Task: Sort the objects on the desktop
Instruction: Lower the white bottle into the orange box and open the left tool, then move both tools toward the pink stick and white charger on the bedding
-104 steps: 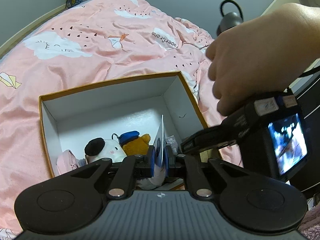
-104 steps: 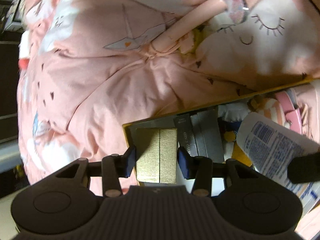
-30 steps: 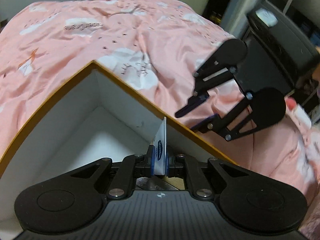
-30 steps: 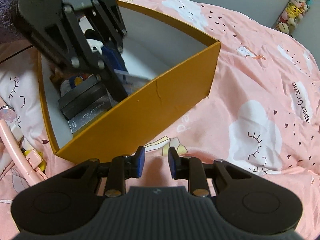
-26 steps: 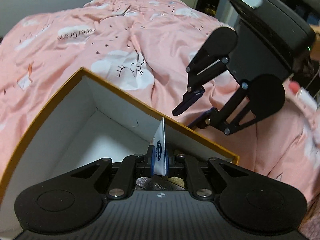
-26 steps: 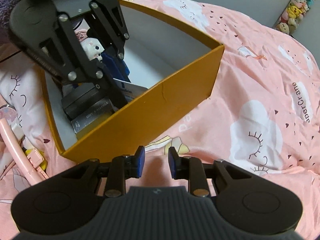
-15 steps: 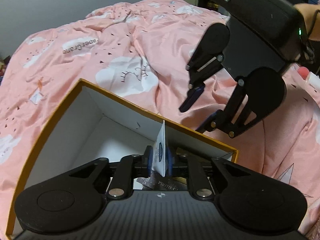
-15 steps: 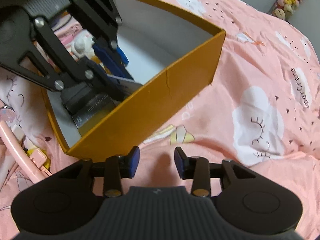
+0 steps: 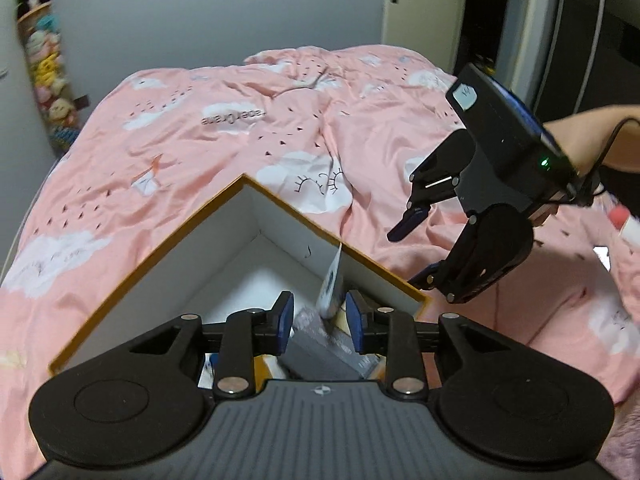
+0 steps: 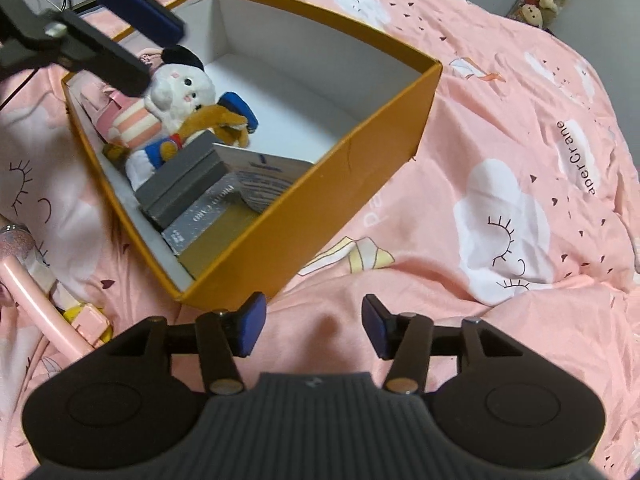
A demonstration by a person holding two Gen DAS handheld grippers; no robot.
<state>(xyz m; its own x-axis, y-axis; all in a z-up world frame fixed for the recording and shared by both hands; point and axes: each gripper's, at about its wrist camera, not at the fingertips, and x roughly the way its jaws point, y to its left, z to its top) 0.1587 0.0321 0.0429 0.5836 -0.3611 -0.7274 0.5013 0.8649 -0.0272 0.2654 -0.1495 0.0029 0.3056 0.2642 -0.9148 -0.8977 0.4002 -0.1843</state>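
An orange box (image 9: 192, 236) with a white inside stands on the pink bedcover. My left gripper (image 9: 320, 316) hangs over its near corner, jaws opening. A white packet (image 9: 332, 284) stands between the pads, touching neither, and leans on the box wall. The right wrist view shows that packet (image 10: 264, 176) lying on grey boxes (image 10: 184, 184), beside plush toys (image 10: 180, 84), a silver box (image 10: 204, 216) and a gold box (image 10: 216, 248). My right gripper (image 10: 312, 326) is outside the box wall (image 10: 320, 196), jaws opening, only bedcover between them. In the left wrist view it (image 9: 412, 252) hovers right of the box.
A pink hoop-shaped thing (image 10: 40, 300) lies on the bed left of the box. A pink-capped bottle (image 9: 624, 224) lies at the far right. A person's forearm (image 9: 592, 132) holds the right gripper. Stacked plush toys (image 9: 44, 76) and a door (image 9: 420, 0) stand behind the bed.
The left gripper has let go of the white packet, spread its jaws and drawn up and back from the box. The right gripper's jaws have widened over the bedcover.
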